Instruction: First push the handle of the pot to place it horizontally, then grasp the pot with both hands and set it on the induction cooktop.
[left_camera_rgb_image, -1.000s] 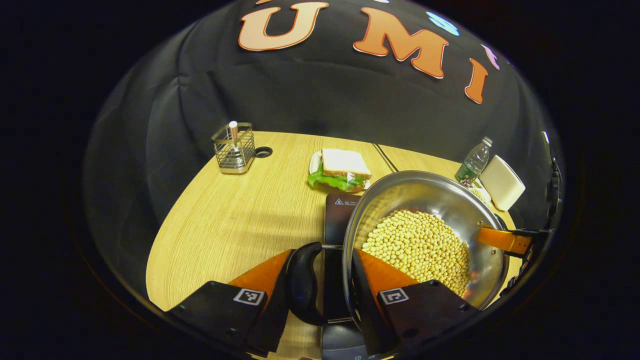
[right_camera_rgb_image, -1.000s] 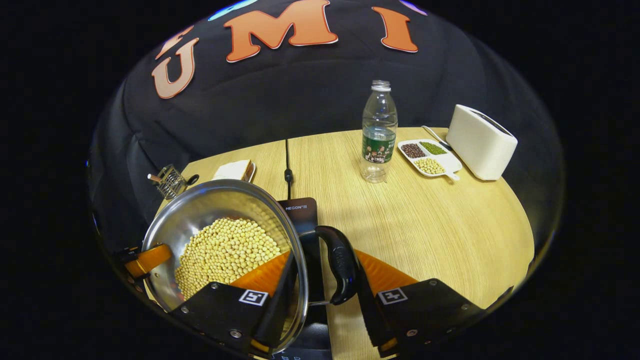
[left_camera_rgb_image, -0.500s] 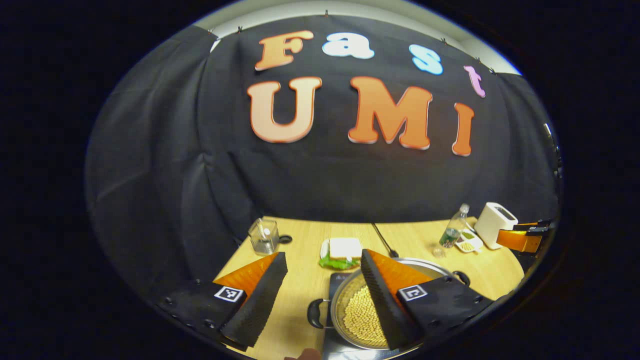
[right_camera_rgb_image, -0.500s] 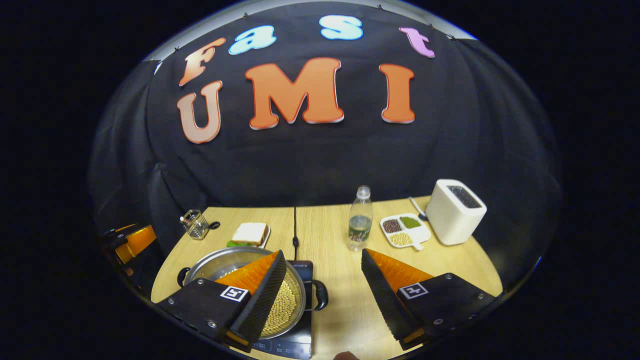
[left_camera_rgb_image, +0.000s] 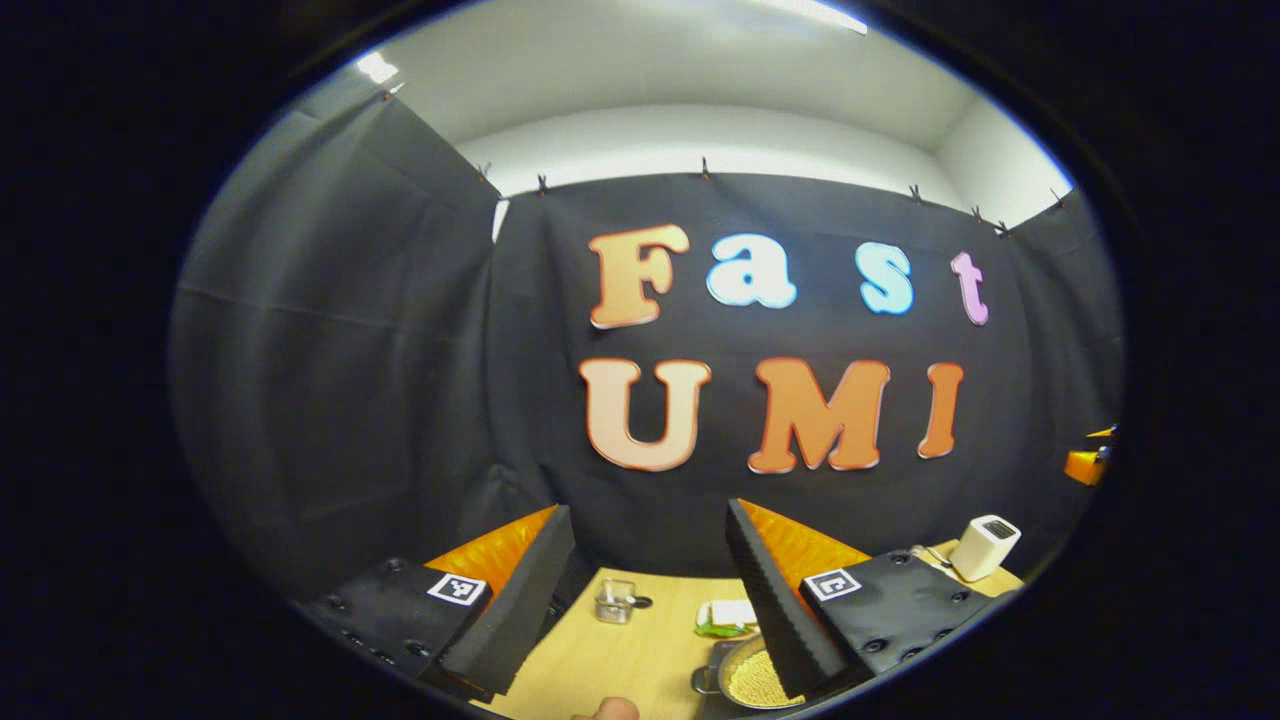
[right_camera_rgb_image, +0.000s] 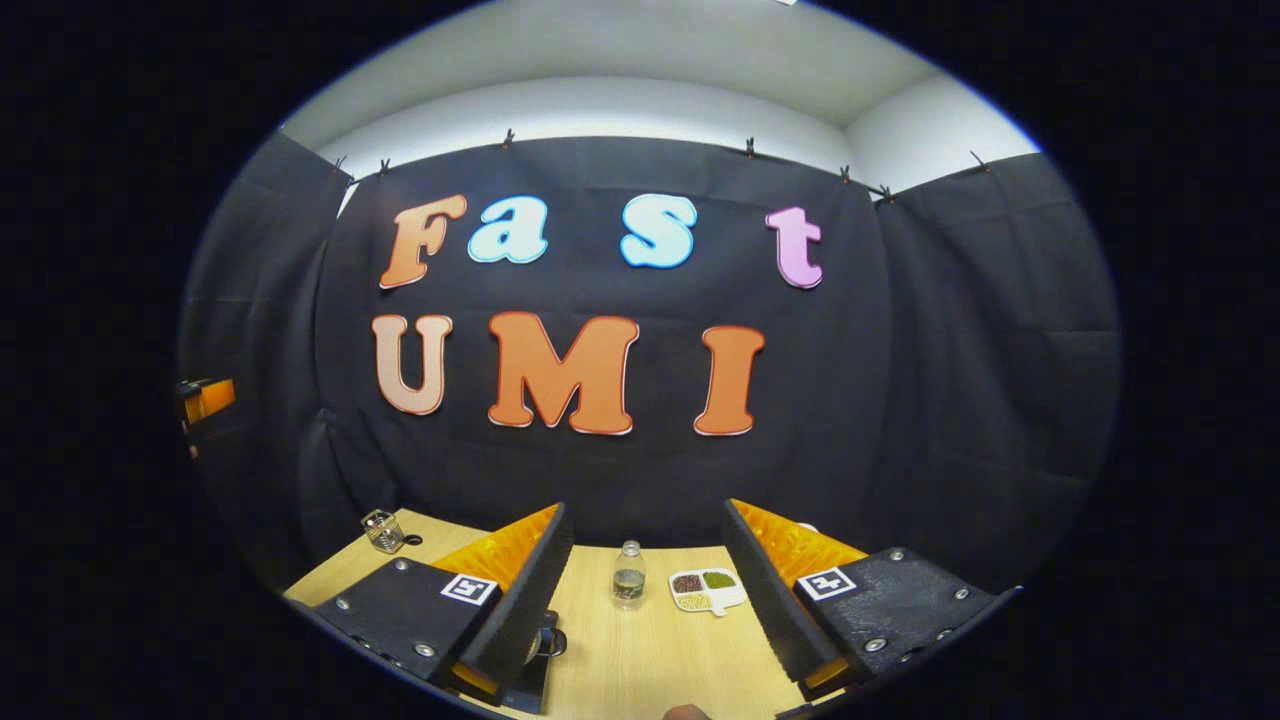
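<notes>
I see the worktop (left_camera_rgb_image: 600, 665) far below both grippers. The pot (left_camera_rgb_image: 745, 680), full of yellow beans, sits low down by my left gripper (left_camera_rgb_image: 645, 590), just past its right finger; its near side handle pokes out flat. I think it rests on the induction cooktop (right_camera_rgb_image: 530, 670). My right gripper (right_camera_rgb_image: 645, 590) is high up too. Both grippers are spread wide and hold nothing.
</notes>
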